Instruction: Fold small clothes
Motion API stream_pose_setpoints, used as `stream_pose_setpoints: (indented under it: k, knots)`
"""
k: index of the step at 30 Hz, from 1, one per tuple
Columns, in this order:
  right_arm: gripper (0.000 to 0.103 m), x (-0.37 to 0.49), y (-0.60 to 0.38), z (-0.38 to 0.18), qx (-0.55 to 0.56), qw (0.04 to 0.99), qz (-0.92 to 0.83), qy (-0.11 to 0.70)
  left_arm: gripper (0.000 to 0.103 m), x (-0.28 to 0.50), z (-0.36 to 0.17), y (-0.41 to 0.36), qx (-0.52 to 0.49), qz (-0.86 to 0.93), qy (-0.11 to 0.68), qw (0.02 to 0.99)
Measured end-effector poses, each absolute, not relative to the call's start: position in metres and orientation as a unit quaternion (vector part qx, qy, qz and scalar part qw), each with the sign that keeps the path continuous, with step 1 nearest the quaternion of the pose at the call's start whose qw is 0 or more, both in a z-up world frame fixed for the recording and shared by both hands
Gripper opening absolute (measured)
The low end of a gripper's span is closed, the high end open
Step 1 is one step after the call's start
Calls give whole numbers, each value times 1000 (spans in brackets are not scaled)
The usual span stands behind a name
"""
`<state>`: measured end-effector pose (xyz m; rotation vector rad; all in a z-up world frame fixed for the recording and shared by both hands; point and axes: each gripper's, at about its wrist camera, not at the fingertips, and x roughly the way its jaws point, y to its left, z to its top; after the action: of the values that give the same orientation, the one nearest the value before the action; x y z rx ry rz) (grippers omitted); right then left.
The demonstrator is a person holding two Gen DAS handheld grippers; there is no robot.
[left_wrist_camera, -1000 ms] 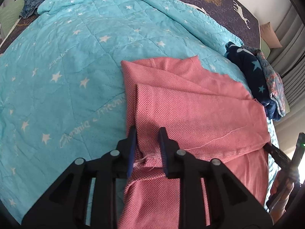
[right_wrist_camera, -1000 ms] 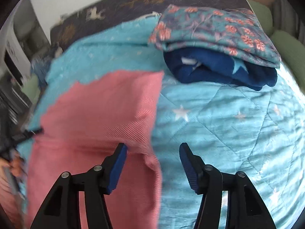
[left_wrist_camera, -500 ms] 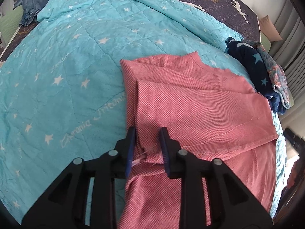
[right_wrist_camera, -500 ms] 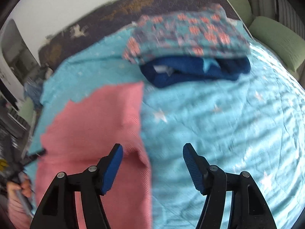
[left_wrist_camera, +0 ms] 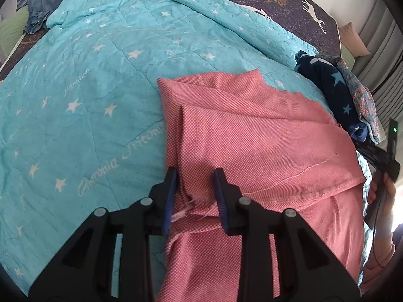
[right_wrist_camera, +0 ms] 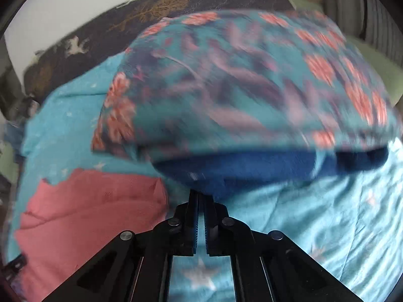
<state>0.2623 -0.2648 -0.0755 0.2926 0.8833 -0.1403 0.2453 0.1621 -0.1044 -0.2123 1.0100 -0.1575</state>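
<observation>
- Pink shirt (left_wrist_camera: pixel 252 146) lying part-folded on the teal quilt (left_wrist_camera: pixel 88 88) of the bed, one layer doubled over the lower half, hem seam running across the top layer.
- Left hand-held gripper (left_wrist_camera: pixel 195 188) straddling the folded corner at the near left edge; blue pads (left_wrist_camera: pixel 169 196) either side of a bunched ridge of cloth, with a gap showing, so probably only loosely pinching it, not clamped.
- Right hand-held gripper (right_wrist_camera: pixel 200 216) closed, jaws nearly touching, nothing between them; tip close to the navy garment (right_wrist_camera: pixel 252 173) under the floral one (right_wrist_camera: pixel 239 88), though motion blur makes contact hard to judge.
- Folded pile (left_wrist_camera: pixel 352 100) sitting just beside the shirt's far right edge.
- Light, limp pique knit by the look; no stiffness, bound to sag and crease between grip points.
- Slightly grippy weave, unlikely to slip from rubber pads; layers likely to slide over one another instead.
- Best taken at corners or along the hem, pinching both layers together, one gripper at each end of an edge.
</observation>
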Motion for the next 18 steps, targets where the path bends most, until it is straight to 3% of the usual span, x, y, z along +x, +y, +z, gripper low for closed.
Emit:
stream_pose_setpoints:
  k: [5,6,10,13,18]
  knots:
    - [11,232,-260,-63,178,883,41,433,41,246,-103,154,-91,-72,478,871]
    - [17,228,-254,-63,175,878,67,440,41,245,-104,153,-84,-70,476,872]
    - [24,216,-243,-85,90,875,22,475,41,240,-102,153,-72,-64,474,875]
    - [11,193,-271,-87,105,881,-56,457,44,230,-97,161,-78,-49,479,873]
    - [15,137,-289,-74,185,878,-13,441,50,197,-85,169,-94,-57,463,879]
